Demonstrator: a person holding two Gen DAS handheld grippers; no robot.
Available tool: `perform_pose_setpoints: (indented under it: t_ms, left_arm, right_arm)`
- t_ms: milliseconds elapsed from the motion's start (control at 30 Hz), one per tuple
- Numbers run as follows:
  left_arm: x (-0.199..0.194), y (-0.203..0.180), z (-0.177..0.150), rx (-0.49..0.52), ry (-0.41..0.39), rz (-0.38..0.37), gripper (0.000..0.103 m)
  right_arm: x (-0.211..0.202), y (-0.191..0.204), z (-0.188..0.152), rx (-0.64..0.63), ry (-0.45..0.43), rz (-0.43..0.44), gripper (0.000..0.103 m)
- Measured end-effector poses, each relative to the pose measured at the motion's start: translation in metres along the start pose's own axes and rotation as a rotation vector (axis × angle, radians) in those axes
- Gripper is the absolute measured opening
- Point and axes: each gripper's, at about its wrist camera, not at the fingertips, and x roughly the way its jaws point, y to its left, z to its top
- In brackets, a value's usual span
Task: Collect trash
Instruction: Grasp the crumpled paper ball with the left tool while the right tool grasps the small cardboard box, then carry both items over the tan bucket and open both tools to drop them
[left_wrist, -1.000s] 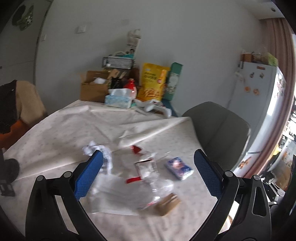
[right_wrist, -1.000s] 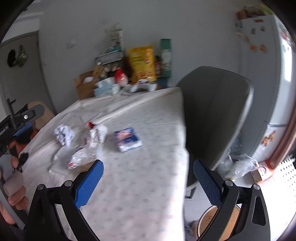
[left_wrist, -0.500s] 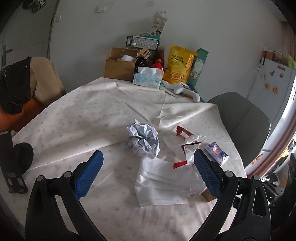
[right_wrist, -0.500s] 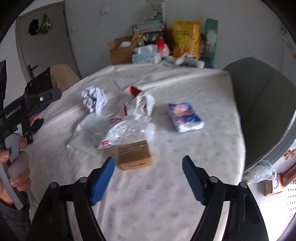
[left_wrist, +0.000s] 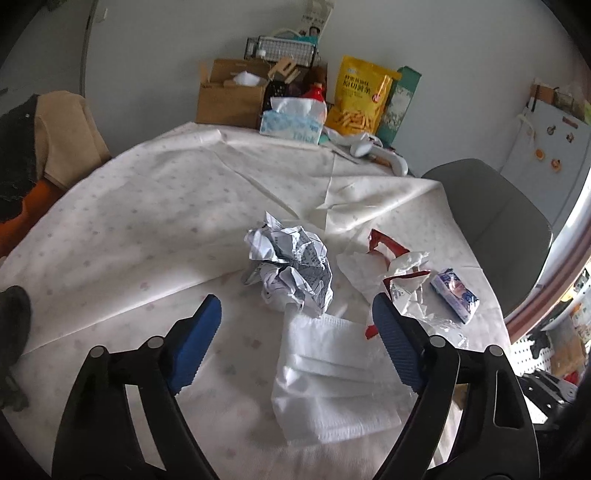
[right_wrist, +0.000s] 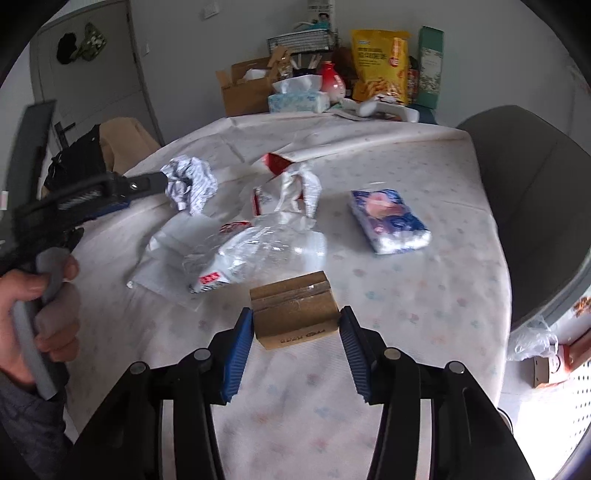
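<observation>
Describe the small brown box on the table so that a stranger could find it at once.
On the round table with the pale dotted cloth, look at the near edge of the trash pile. The small cardboard box sits between the blue fingers of the right hand-held gripper, just in front of the clear plastic bag. It is the only brown, stiff, square-edged piece there.

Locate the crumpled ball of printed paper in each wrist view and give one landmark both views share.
Left wrist: crumpled paper ball sits at centre, just beyond the open left gripper.
Right wrist: it lies upper left, beside the tip of the other gripper.
Shared landmark: the blue tissue box at the table's far edge.
</observation>
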Motion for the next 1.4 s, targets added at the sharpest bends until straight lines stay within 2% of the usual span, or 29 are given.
perform_pose_setpoints:
  t_ms: [167,333,400,433,467,500,533,600,733,967,1200,1400]
  left_arm:
    - [0.023,0.004,0.006,-0.036,0.037,-0.002,0.072]
    - [0.035,-0.001,0.01,-0.029,0.053,-0.005,0.071]
    - [0.041,-0.002,0.011,-0.027,0.054,0.012,0.058]
    - [0.044,0.0,0.01,-0.037,0.066,0.008,0.034]
    - [0.045,0.002,0.01,-0.049,0.073,-0.012,0.017]
    - [0.043,0.003,0.01,-0.06,0.067,-0.03,0.016]
    - [0.035,0.003,0.01,-0.059,0.036,-0.013,0.013]
    - [0.025,0.002,0.011,-0.053,0.006,0.009,0.012]
    - [0.002,-0.001,0.014,-0.063,-0.032,-0.002,0.012]
    - [-0.04,-0.054,0.022,0.016,-0.104,-0.095,0.012]
    - [-0.048,-0.126,0.015,0.124,-0.106,-0.216,0.012]
    - [-0.038,-0.176,-0.005,0.176,-0.051,-0.308,0.012]
  right_arm:
    - [-0.015,-0.015,0.002,0.018,-0.032,-0.035,0.047]
    - [-0.022,-0.035,0.003,0.064,-0.051,-0.062,0.047]
    - [-0.024,-0.042,0.004,0.086,-0.057,-0.069,0.047]
    - [-0.024,-0.045,0.004,0.095,-0.06,-0.07,0.047]
    - [-0.026,-0.05,0.004,0.107,-0.065,-0.07,0.047]
    - [-0.027,-0.051,0.004,0.112,-0.069,-0.072,0.047]
    - [-0.029,-0.053,0.004,0.117,-0.074,-0.072,0.047]
    - [-0.034,-0.056,0.004,0.12,-0.085,-0.072,0.047]
    - [-0.042,-0.064,0.005,0.133,-0.11,-0.069,0.047]
    - [-0.068,-0.085,0.003,0.171,-0.158,-0.088,0.047]
    - [-0.101,-0.114,-0.008,0.208,-0.191,-0.147,0.047]
    - [-0.125,-0.149,-0.025,0.266,-0.197,-0.217,0.047]
